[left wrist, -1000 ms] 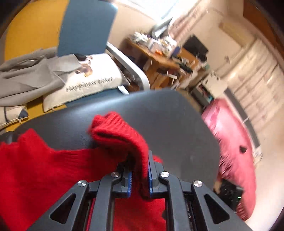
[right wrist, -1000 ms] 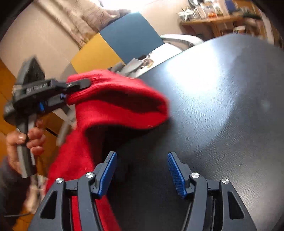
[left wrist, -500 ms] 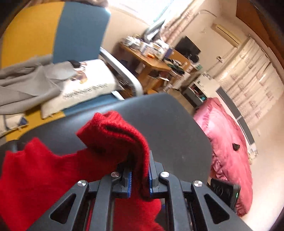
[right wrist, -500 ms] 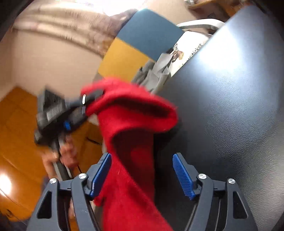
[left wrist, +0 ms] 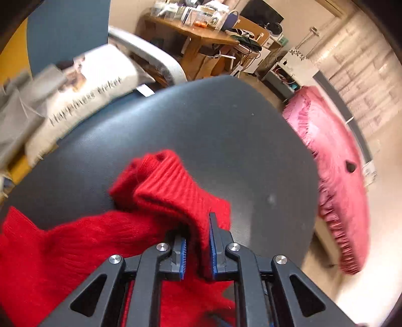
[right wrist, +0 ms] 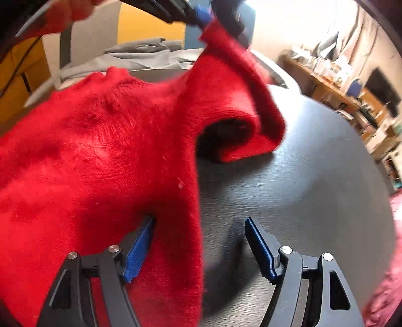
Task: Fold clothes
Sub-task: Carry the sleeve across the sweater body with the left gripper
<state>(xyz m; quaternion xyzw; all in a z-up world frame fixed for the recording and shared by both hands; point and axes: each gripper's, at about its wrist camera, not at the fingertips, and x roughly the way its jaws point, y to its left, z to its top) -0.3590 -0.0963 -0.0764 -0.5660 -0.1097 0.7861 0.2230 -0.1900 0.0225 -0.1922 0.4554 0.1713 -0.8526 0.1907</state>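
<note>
A red knit sweater (right wrist: 95,151) lies spread on a dark round table (right wrist: 301,176). My left gripper (left wrist: 197,241) is shut on the sweater's sleeve (left wrist: 173,186) near the ribbed cuff and holds it lifted above the table. In the right wrist view that gripper (right wrist: 201,12) shows at the top with the sleeve (right wrist: 238,100) draped down from it. My right gripper (right wrist: 201,241) is open and low over the sweater's right edge, its left finger (right wrist: 138,244) on the fabric, its right finger over bare table.
A blue and yellow chair (left wrist: 67,30) with a printed pillow (left wrist: 88,85) and grey clothing (right wrist: 140,55) stands behind the table. A pink rug (left wrist: 339,176) lies on the floor to the right. A cluttered wooden desk (left wrist: 201,30) stands at the back.
My left gripper has carried the sleeve up and over toward the sweater's body. My right gripper has moved in over the sweater's edge, still open.
</note>
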